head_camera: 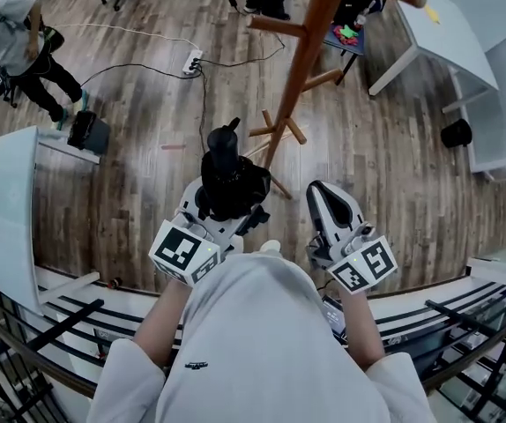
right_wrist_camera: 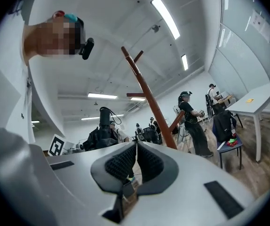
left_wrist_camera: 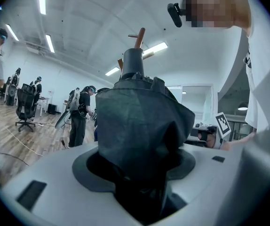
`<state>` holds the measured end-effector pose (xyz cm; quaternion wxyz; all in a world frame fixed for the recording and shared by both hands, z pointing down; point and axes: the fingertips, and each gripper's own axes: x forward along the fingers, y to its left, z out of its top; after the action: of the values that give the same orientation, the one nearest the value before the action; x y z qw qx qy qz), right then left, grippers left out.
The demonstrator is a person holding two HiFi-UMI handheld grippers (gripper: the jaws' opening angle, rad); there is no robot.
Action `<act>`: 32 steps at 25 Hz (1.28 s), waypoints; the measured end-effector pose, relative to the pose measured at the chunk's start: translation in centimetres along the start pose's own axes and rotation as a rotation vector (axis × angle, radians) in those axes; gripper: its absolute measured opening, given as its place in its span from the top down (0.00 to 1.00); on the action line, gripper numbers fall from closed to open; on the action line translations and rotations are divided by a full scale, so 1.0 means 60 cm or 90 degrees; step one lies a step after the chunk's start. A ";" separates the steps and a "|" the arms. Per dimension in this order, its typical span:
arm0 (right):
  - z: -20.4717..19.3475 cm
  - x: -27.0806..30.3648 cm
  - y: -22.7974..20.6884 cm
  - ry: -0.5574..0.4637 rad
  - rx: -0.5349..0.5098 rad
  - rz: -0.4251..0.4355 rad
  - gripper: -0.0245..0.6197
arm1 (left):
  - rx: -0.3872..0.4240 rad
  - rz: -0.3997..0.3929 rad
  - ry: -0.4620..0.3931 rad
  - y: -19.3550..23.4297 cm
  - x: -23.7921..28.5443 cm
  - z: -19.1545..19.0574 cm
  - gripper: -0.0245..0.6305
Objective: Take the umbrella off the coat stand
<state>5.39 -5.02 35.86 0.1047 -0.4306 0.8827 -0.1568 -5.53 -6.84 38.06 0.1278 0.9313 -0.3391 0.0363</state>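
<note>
**Floor:** a wood-plank floor [head_camera: 385, 166] is spreading out below both hand-held grippers. A cable is running across it to a white power strip [head_camera: 192, 61] well ahead of the left one.

**Room:** this is an open office hall.
- A white worktop [head_camera: 6, 210] is lying out to the left of the left hand-held gripper [head_camera: 220, 211].
- A second white worktop [head_camera: 438, 33] is standing far ahead and to the right of the right hand-held gripper [head_camera: 327, 194], with a black bin [head_camera: 456, 133] sitting on the floor near it.
- A person [head_camera: 15, 38] is standing well ahead and to the left.

**Edges:** a dark railing [head_camera: 68, 320] is running behind both hand-held grippers, close to the holder's body.

**Coat stand [head_camera: 299, 69]:** it is wooden, rising from the floor just ahead, between the two hand-held grippers, with its pegs sticking out sideways.

**Left hand-held gripper:** its jaws are standing partly apart and clamping the bunched fabric of a folded black umbrella [head_camera: 228, 176]. The umbrella is pointing ahead beside the stand's feet.

**Right hand-held gripper:** its jaws are pressing together and holding nothing.

**Open room:** floor is opening ahead-left of the left hand-held gripper, and ahead-right of the right one toward the bin
</note>
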 end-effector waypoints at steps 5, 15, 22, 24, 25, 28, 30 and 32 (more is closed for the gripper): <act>-0.016 -0.008 0.000 0.020 -0.022 0.003 0.91 | 0.001 -0.013 0.014 -0.009 0.006 -0.026 0.55; -0.097 -0.021 0.001 0.079 -0.021 0.003 0.91 | -0.004 -0.060 0.058 -0.027 0.001 -0.083 0.55; -0.128 -0.044 0.002 0.104 -0.014 -0.023 0.91 | 0.002 -0.114 0.084 -0.064 0.000 -0.115 0.55; -0.132 -0.047 -0.001 0.103 -0.012 -0.032 0.91 | -0.001 -0.121 0.091 -0.071 0.001 -0.125 0.55; -0.133 -0.047 -0.002 0.103 -0.011 -0.036 0.91 | -0.004 -0.123 0.094 -0.073 0.000 -0.129 0.55; -0.140 -0.044 0.000 0.111 -0.011 -0.044 0.91 | -0.015 -0.125 0.098 -0.077 -0.005 -0.135 0.55; -0.145 -0.043 0.004 0.117 -0.009 -0.044 0.91 | -0.022 -0.125 0.099 -0.079 -0.010 -0.139 0.55; -0.149 -0.045 0.007 0.120 -0.004 -0.044 0.91 | -0.028 -0.126 0.101 -0.084 -0.012 -0.144 0.55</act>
<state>3.87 -0.98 44.17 0.0139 -0.4442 0.8738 -0.1972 -2.72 -0.42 45.19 0.1776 0.9514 -0.2353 0.0893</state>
